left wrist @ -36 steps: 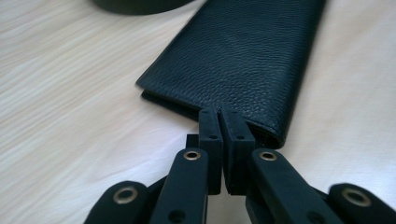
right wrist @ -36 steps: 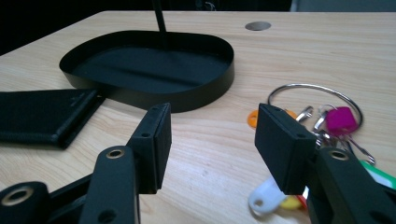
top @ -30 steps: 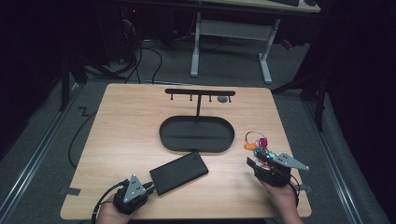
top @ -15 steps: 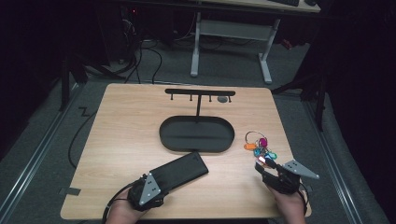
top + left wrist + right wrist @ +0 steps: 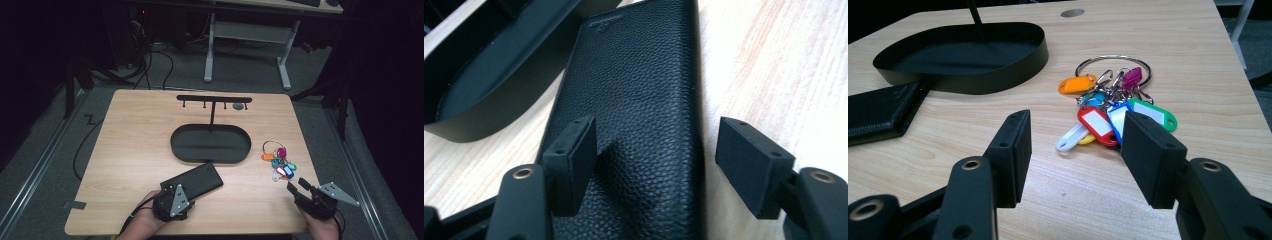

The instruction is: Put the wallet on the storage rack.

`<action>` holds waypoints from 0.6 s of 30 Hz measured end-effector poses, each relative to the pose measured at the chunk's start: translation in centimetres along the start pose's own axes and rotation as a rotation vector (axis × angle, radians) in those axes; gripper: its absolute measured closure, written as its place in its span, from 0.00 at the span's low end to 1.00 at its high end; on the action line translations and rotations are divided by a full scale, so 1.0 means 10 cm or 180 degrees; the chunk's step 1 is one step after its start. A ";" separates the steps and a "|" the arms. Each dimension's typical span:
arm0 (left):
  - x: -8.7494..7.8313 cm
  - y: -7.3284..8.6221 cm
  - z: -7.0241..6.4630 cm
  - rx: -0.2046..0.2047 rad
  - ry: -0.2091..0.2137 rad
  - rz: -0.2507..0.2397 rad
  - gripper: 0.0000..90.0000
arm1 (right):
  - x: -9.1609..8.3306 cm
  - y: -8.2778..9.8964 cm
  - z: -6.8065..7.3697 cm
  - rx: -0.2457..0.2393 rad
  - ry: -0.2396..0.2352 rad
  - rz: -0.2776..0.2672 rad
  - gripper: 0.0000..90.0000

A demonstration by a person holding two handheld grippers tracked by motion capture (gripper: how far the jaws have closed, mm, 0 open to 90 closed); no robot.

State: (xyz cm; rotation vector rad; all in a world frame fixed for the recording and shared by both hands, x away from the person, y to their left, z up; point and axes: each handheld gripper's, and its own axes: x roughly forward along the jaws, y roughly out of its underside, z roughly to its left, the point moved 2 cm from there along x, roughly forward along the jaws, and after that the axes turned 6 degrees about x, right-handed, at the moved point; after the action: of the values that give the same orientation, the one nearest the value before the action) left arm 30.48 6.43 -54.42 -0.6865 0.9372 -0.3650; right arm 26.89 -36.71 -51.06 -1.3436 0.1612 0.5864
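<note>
the left gripper [image 5: 656, 165] has just been opening its jaws, and they now stand wide over the near end of the black leather wallet [image 5: 634, 100], which lies flat on the wooden table [image 5: 130, 145] just beside the black oval tray [image 5: 210, 144]. the right gripper [image 5: 1073, 160], jaws apart and empty, points at the key bunch [image 5: 1108, 107]

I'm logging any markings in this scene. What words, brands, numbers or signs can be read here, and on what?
Nothing can be read.
Black leather wallet: a small embossed mark near its far end, too faint and blurred to read.
Key tags on the key ring: their white label windows look blank.
Black oval tray and hook rack: no lettering visible.
</note>
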 end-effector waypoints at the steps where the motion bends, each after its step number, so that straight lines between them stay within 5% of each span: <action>1: 0.00 0.03 0.02 0.0013 -0.0026 -0.0019 0.42 | -0.01 0.00 0.00 0.0006 0.0005 0.0001 0.52; 8: -0.03 0.06 0.01 0.0063 -0.0061 -0.0023 0.55 | 0.00 -0.01 0.00 0.0024 0.0000 -0.0010 0.52; 9: -0.04 0.03 -0.02 0.0190 -0.0085 0.0040 0.58 | 0.01 -0.02 0.01 0.0018 -0.0009 -0.0013 0.52; 13: -0.05 0.01 -0.05 0.0286 -0.0131 0.0041 0.67 | 0.04 -0.02 0.03 -0.0007 -0.0033 0.0000 0.52; 18: -0.11 -0.02 -0.05 0.0218 -0.0156 0.0014 0.80 | 0.06 -0.02 0.05 -0.0039 -0.0043 0.0015 0.52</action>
State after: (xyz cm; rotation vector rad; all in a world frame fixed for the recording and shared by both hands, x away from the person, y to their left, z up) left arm 29.47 6.71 -53.87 -0.6281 0.8759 -0.3733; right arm 27.40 -36.03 -51.01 -1.3512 0.1501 0.6013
